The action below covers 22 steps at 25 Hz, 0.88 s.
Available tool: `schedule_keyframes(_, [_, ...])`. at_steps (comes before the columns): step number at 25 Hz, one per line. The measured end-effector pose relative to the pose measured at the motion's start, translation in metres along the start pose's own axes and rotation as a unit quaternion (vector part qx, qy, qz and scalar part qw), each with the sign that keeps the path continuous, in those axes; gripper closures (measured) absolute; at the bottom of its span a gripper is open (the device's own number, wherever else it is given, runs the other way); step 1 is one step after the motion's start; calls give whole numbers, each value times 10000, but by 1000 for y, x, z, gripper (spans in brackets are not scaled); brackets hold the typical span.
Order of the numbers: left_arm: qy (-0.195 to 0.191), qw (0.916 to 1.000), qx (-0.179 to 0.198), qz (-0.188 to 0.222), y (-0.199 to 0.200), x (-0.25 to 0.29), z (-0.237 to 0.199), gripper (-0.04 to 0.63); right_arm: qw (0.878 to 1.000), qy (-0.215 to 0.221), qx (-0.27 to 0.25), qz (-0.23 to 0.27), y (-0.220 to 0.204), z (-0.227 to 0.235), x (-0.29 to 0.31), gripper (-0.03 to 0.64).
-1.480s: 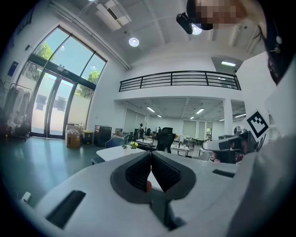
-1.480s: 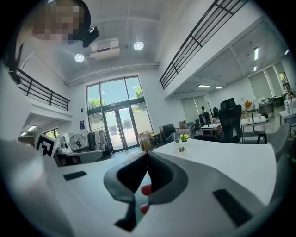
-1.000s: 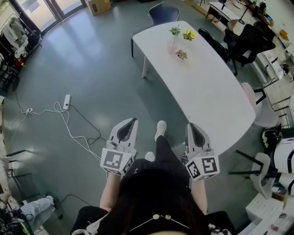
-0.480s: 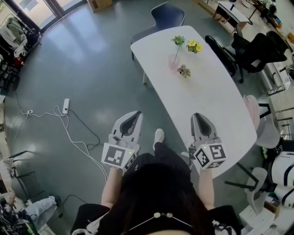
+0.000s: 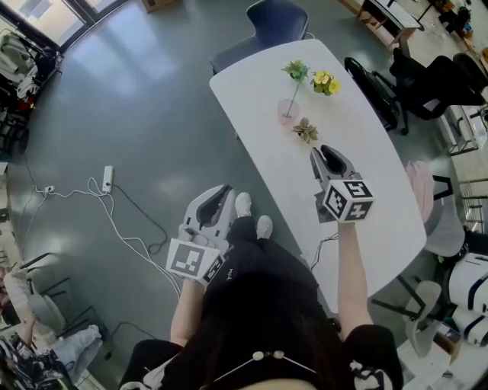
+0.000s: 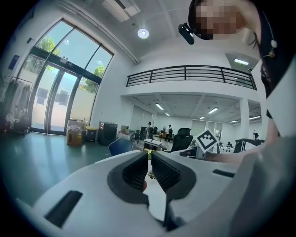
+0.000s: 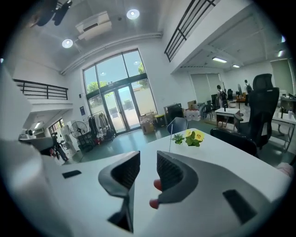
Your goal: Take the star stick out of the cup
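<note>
A pink cup (image 5: 287,113) stands near the far end of the white table (image 5: 381,198). A thin stick with a green star-like top (image 5: 296,71) stands in it. In the right gripper view the stick (image 7: 169,142) rises just past the jaws, and the cup is hidden behind the right jaw. My right gripper (image 5: 329,156) hovers over the table a little short of the cup; its jaws are opening with nothing between them (image 7: 148,155). My left gripper (image 5: 212,209) hangs over the floor left of the table, its jaws (image 6: 148,155) together and empty.
Yellow flowers (image 5: 325,80) and a small greyish sprig (image 5: 306,130) lie next to the cup. A blue chair (image 5: 276,19) stands at the table's far end, black office chairs (image 5: 427,76) to the right. A power strip with white cable (image 5: 107,178) lies on the floor.
The right gripper has risen and moved forward over the table toward the cup, and its jaws have parted. The person has stepped closer to the table. The left gripper stays low.
</note>
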<state>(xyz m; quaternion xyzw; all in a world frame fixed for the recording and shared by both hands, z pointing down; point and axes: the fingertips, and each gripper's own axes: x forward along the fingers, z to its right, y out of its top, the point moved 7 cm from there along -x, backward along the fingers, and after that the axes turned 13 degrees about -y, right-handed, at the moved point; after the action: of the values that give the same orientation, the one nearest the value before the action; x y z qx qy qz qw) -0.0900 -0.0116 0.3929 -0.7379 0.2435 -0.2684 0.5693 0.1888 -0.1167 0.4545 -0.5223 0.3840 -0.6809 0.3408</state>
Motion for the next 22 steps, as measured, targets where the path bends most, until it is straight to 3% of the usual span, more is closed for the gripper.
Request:
schedule_keyframes(4, [-150,9998,-81,-57,7,17,-36,526,9994,-218,-37,-284,10,9,67,511])
schedule_keyframes(10, [-417,9990,98,-159,25,46,-95,522,9961,-513,11,-716,22,25,168,520])
schedule_keyframes(16, [-251,9994,-20,-239,26,57,-141,523,9888,-748,2,-1292,16,33,235,512])
schedule_keyframes(22, [-97,9994,-142,-291,24,62,-171,523,9843,-887,63,-1524,10,34,261,514])
